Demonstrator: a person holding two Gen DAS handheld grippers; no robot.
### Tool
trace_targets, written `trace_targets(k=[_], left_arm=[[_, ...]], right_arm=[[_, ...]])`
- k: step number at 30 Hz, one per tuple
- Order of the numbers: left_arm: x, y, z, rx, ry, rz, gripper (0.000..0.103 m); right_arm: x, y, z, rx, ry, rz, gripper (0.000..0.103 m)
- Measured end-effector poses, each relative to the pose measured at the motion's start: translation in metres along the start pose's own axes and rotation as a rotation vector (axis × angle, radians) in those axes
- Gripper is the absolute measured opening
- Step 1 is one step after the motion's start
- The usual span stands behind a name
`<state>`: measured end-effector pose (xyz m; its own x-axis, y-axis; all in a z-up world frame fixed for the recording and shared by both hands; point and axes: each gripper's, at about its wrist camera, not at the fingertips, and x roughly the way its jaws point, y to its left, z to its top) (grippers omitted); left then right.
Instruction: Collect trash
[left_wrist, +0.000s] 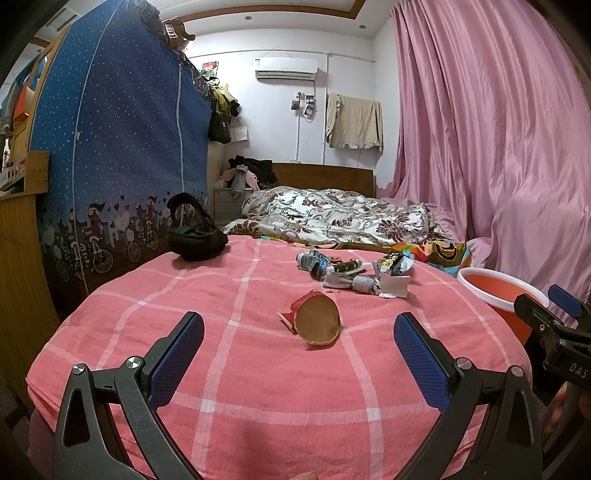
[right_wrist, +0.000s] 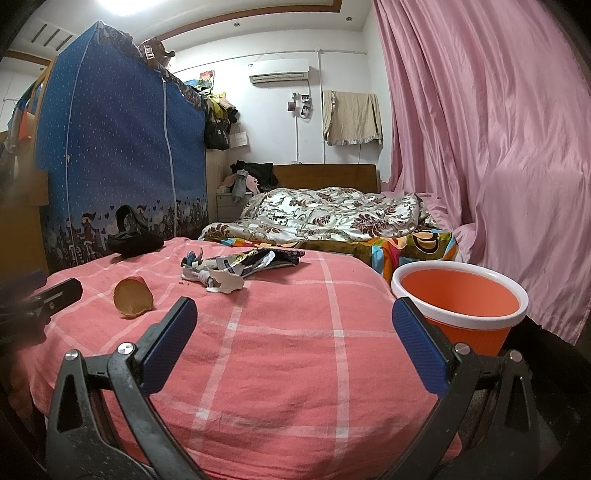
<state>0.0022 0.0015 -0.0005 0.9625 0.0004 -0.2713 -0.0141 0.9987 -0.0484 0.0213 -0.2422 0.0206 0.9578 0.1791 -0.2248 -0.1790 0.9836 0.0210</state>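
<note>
Bare pink bedsheet (left_wrist: 258, 387) is seen ahead of both tools. Farther passage is blocked by crushed cup (left_wrist: 317, 324), wrapper pile (left_wrist: 354, 275), black bag (left_wrist: 195, 236); bucket (right_wrist: 461, 306) stands beside the bed's right edge.

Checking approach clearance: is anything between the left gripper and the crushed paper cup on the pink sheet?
Nothing visible. The left gripper is open with the crushed paper cup just ahead, only bare pink sheet between them. The wrapper pile lies beyond the cup.

Left wrist view: low over the bed (left_wrist: 258, 369), facing the headboard, near.
Right wrist view: same heading, further right.
Shared: bed, bucket (right_wrist: 461, 295).
</note>
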Motion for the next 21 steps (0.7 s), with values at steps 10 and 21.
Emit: trace_targets(k=[10, 21], left_arm=[[0.005, 0.021, 0.039, -0.004, -0.11, 0.019, 0.101], [0.004, 0.043, 0.064, 0.004, -0.281, 0.075, 0.101]], right_arm=[[0.011, 0.011, 0.046, -0.015, -0.102, 0.05, 0.103], [0.06, 0.031, 0.089, -0.129, -0.275, 0.197, 0.103]])
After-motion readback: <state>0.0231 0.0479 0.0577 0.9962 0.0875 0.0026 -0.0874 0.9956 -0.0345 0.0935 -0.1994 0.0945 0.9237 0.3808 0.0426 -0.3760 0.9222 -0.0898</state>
